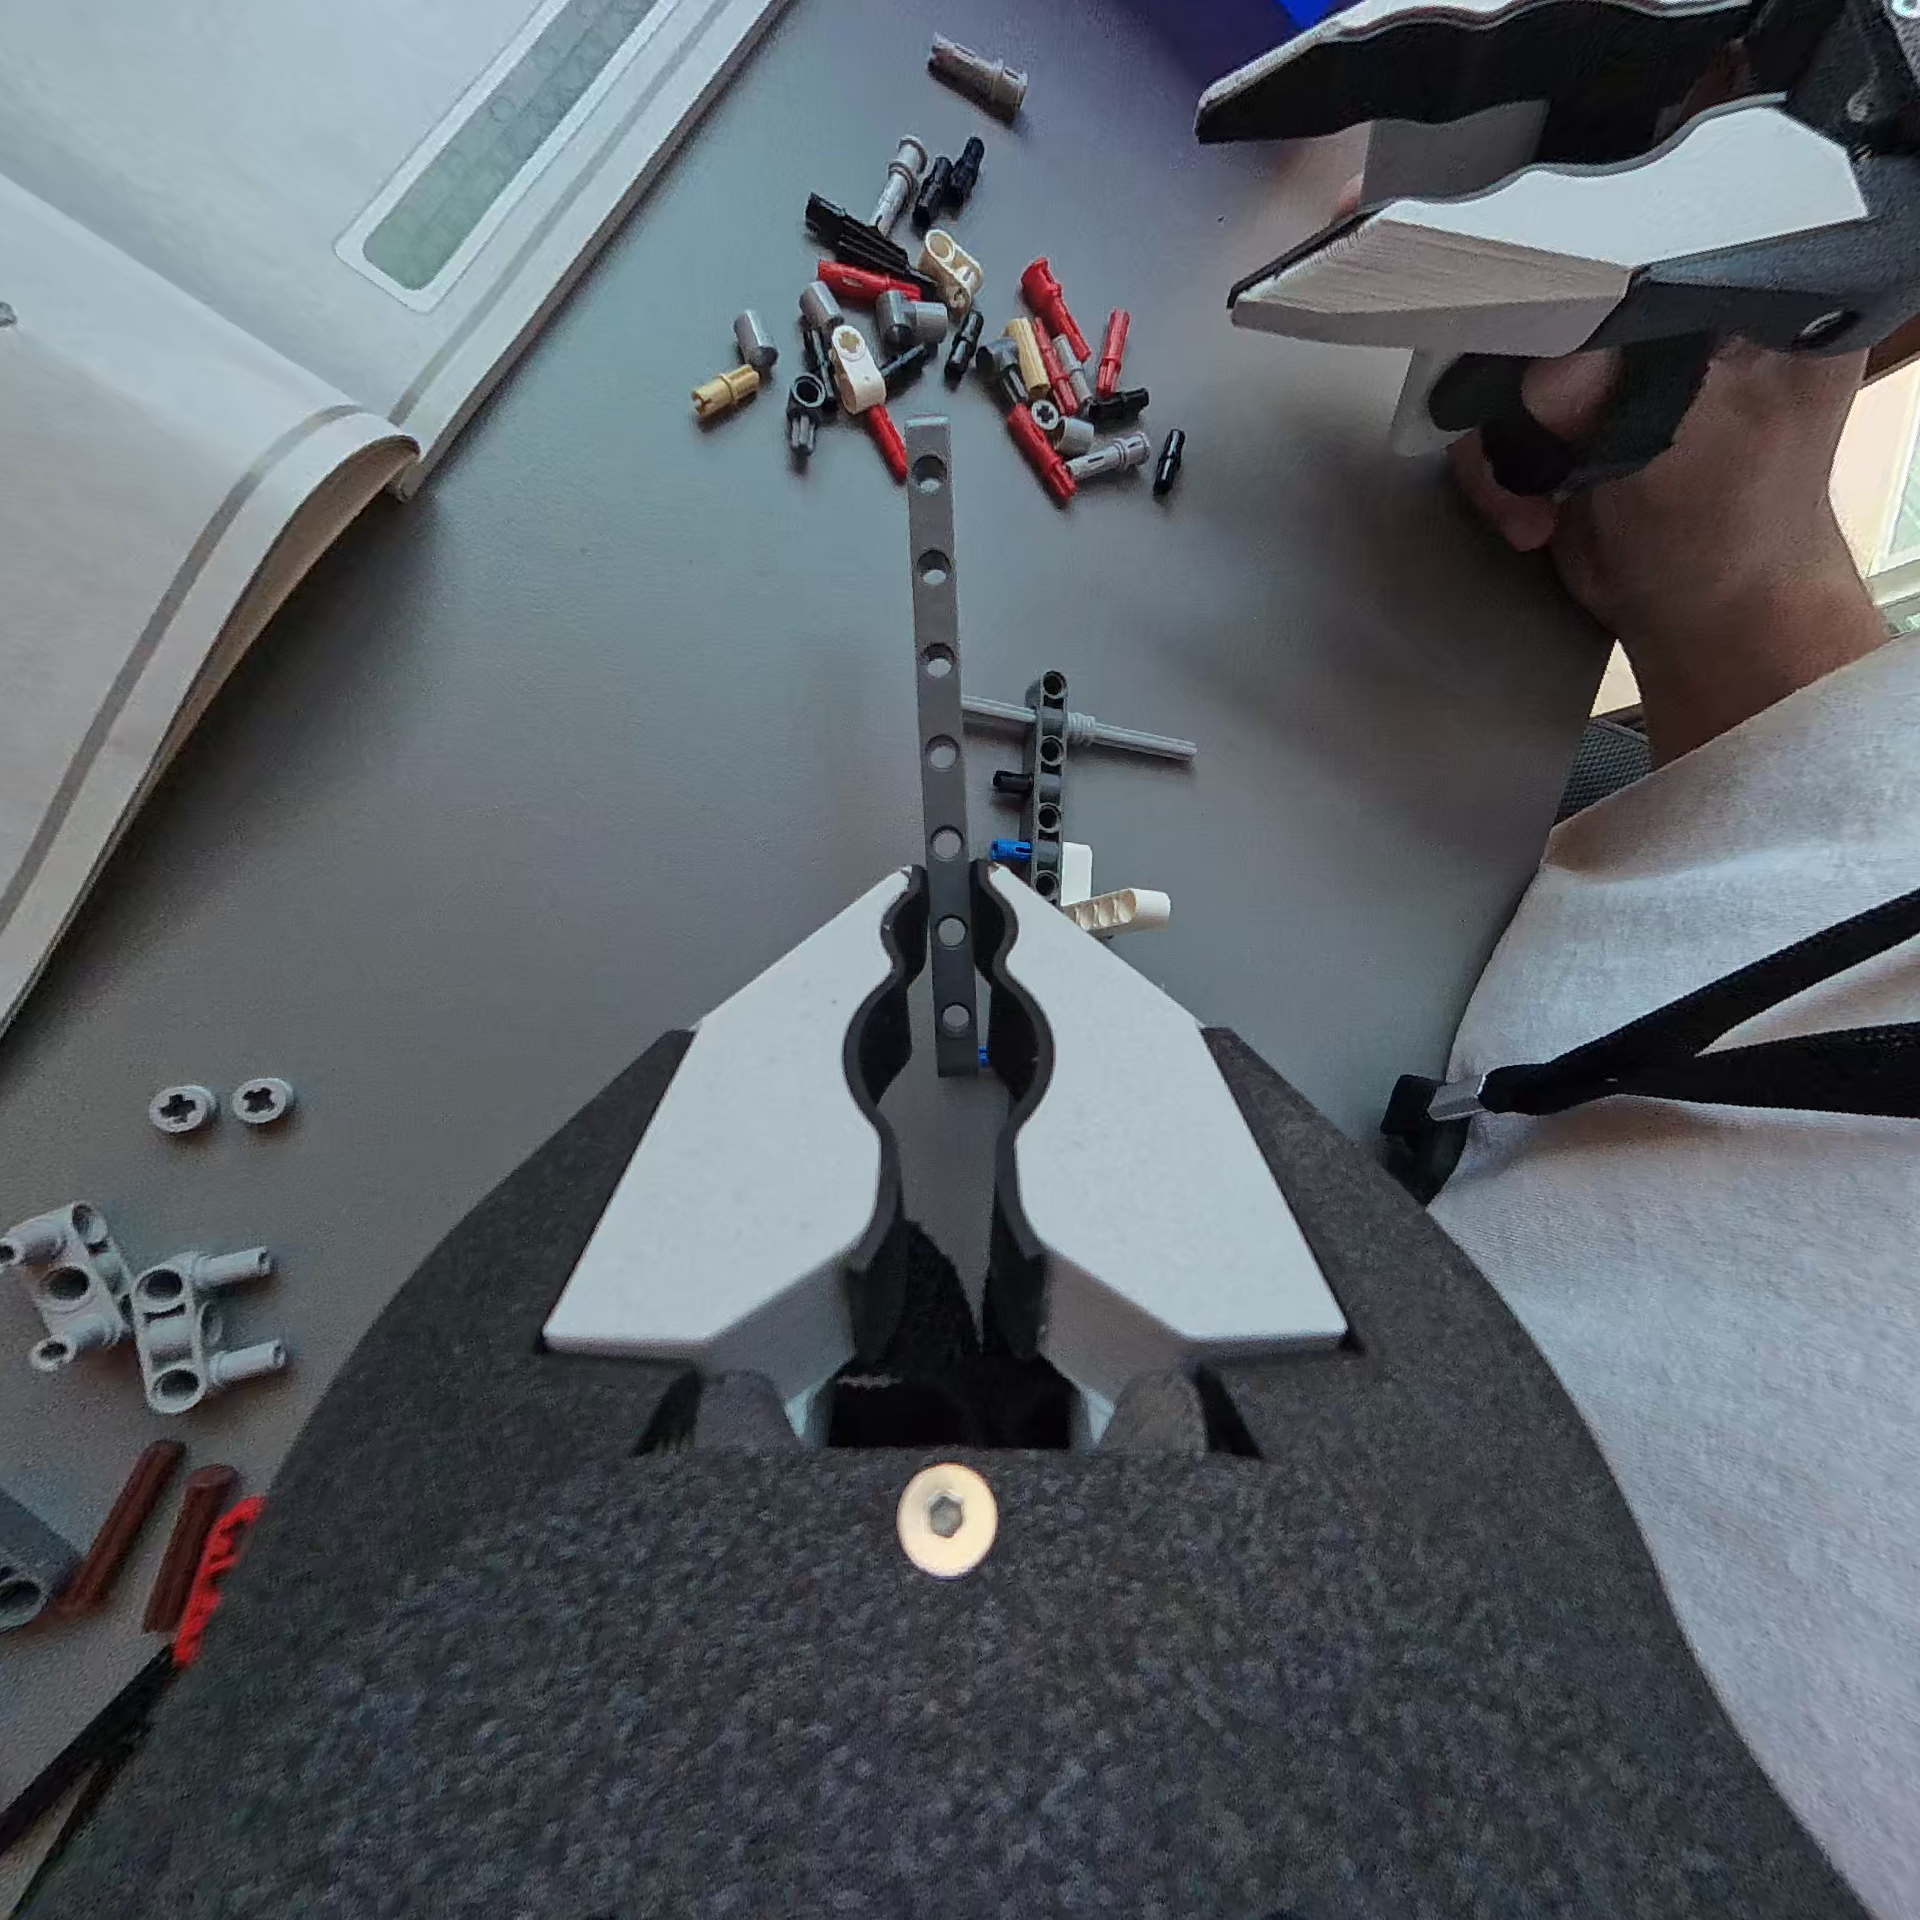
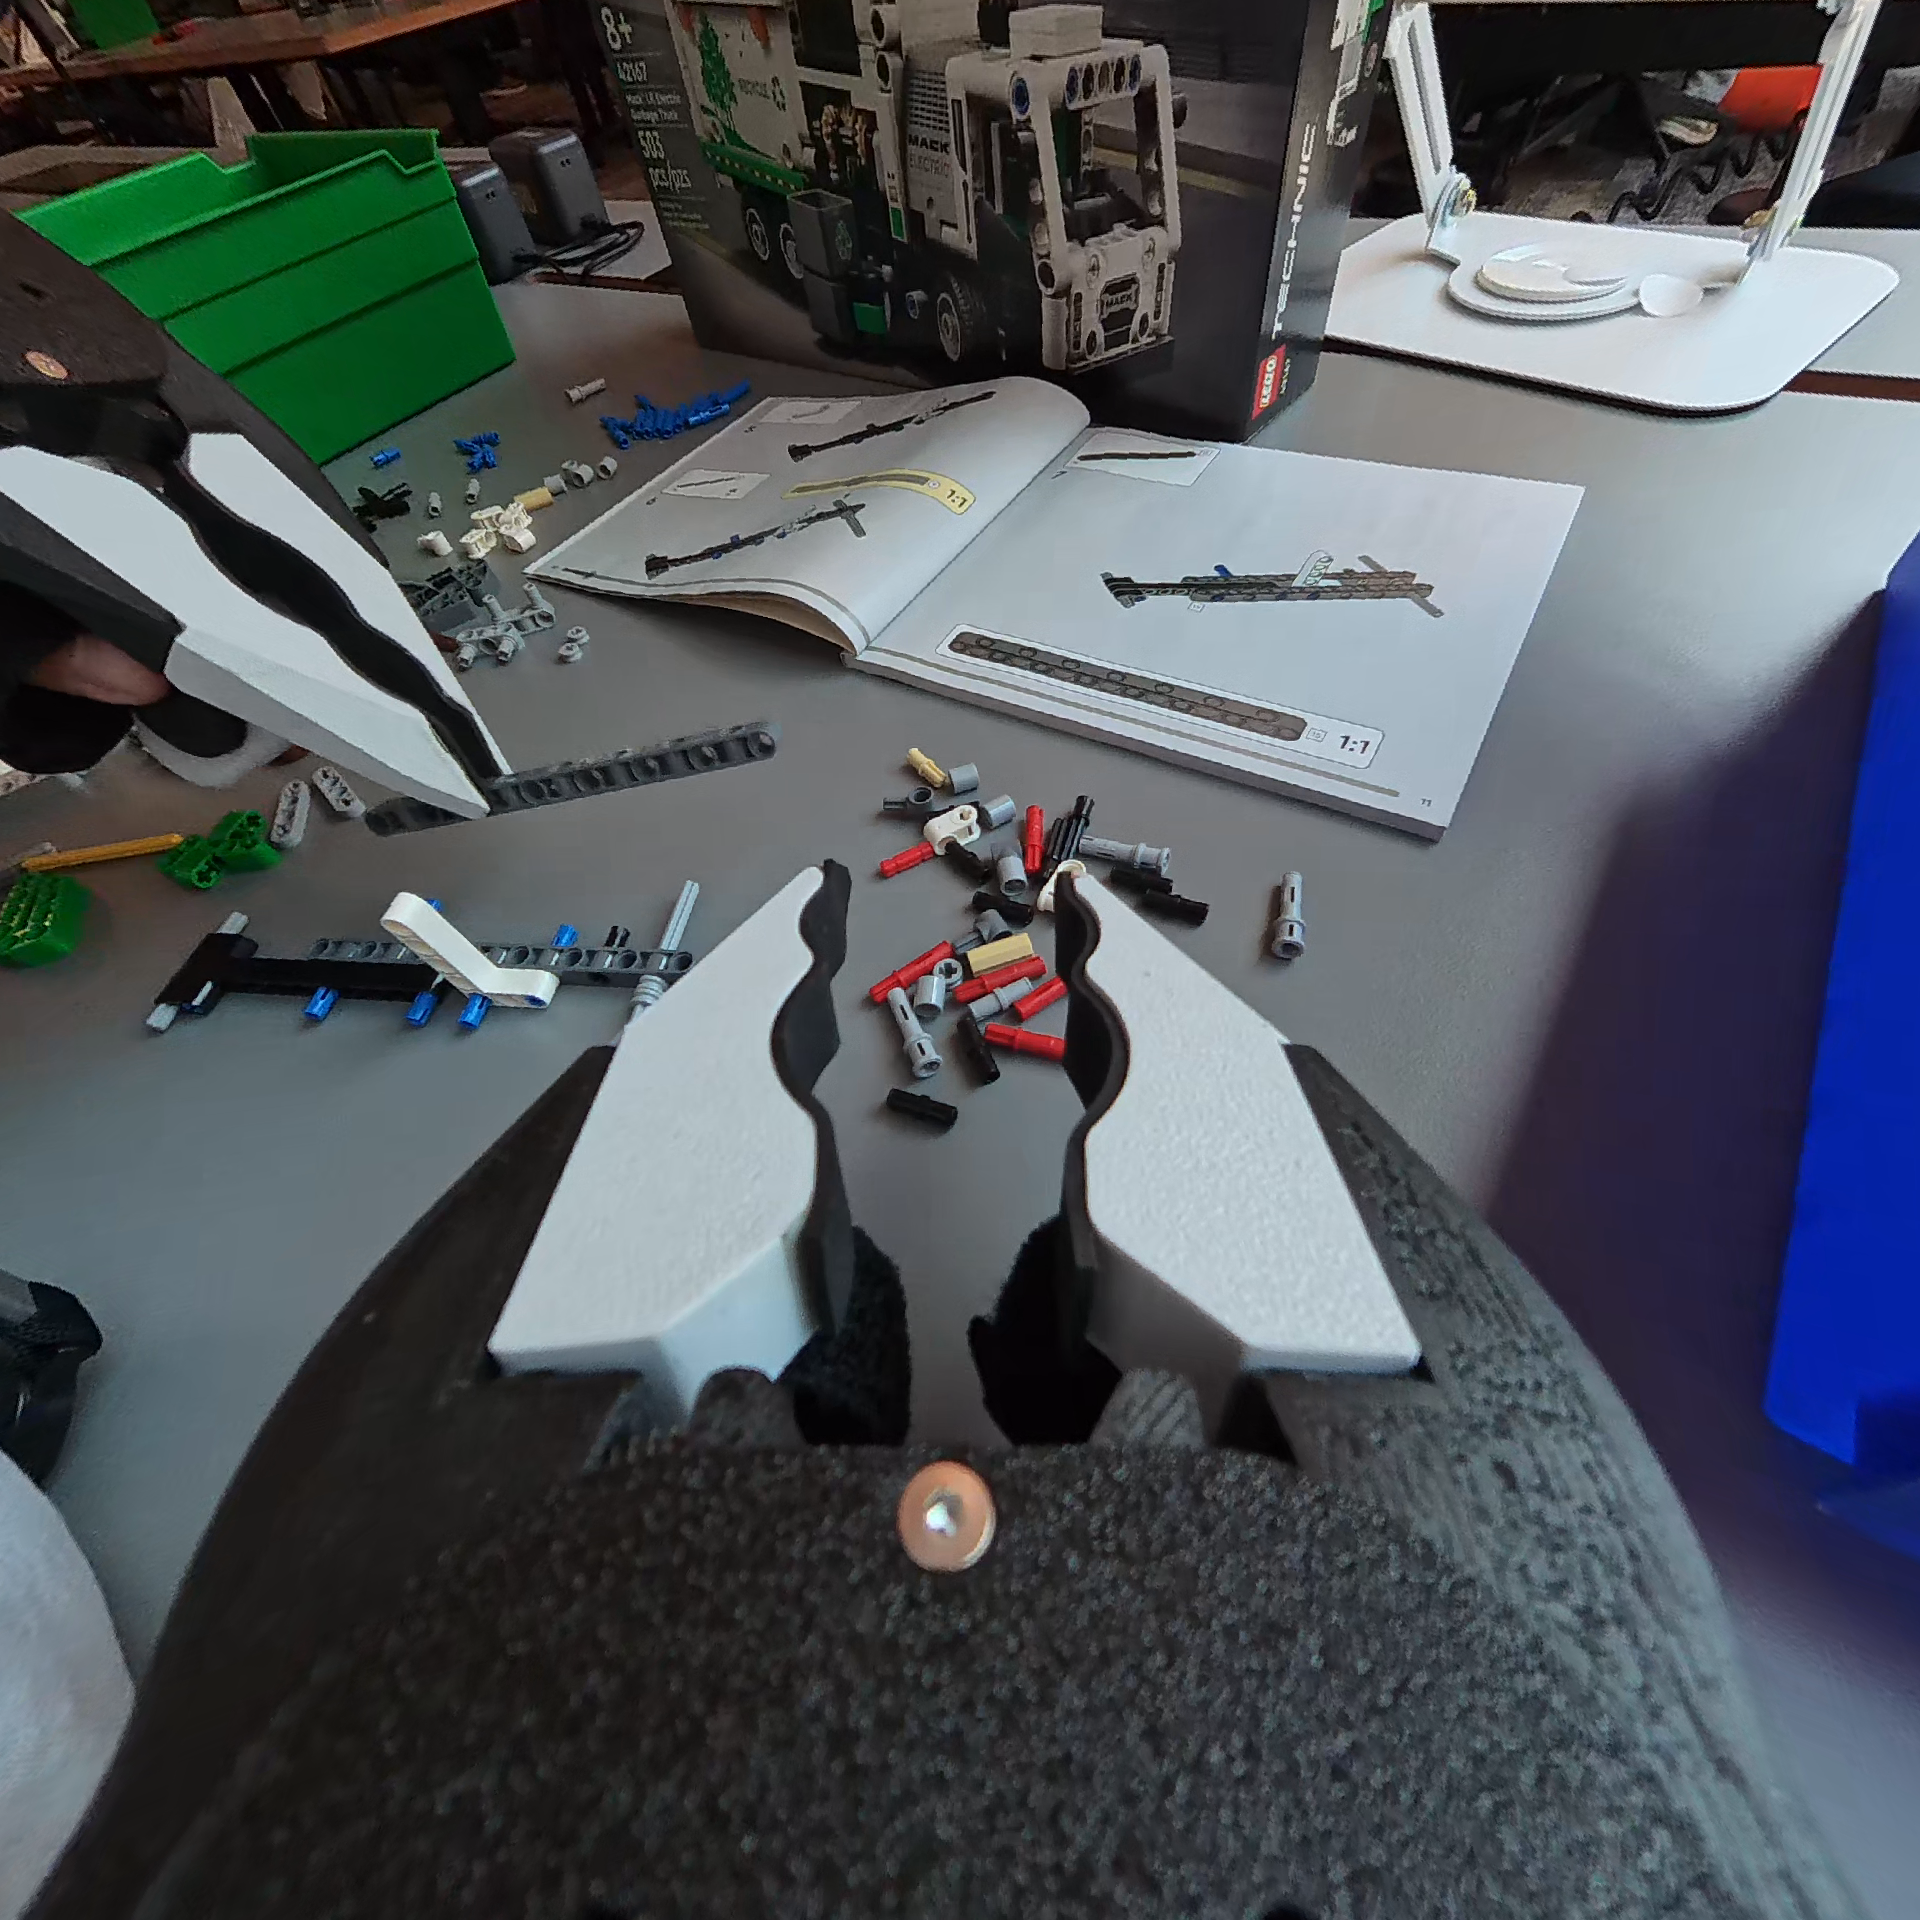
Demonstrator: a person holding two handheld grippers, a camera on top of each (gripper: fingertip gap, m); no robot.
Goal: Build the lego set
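My left gripper (image 1: pixel 951 883) is shut on a long dark grey beam (image 1: pixel 940 665) with a row of holes. The beam sticks out forward past the fingertips, above the table. In the right wrist view the left gripper (image 2: pixel 473 790) holds the beam (image 2: pixel 634 769) level at the left. My right gripper (image 2: pixel 951 883) is open and empty, just above a pile of red, black, grey and tan pins (image 2: pixel 987 935). It shows in the left wrist view (image 1: pixel 1221 208) at the top right. A partly built black beam assembly (image 2: pixel 343 971) with blue pins and a white angled piece lies left of it.
An open instruction booklet (image 2: pixel 1195 582) lies behind the pins, with the set's box (image 2: pixel 987 177) beyond it. Green bins (image 2: pixel 291 260) stand at the back left, a white stand (image 2: pixel 1610 301) at the back right, a blue object (image 2: pixel 1860 1039) at the right. Grey connectors (image 1: pixel 135 1309) lie at the left.
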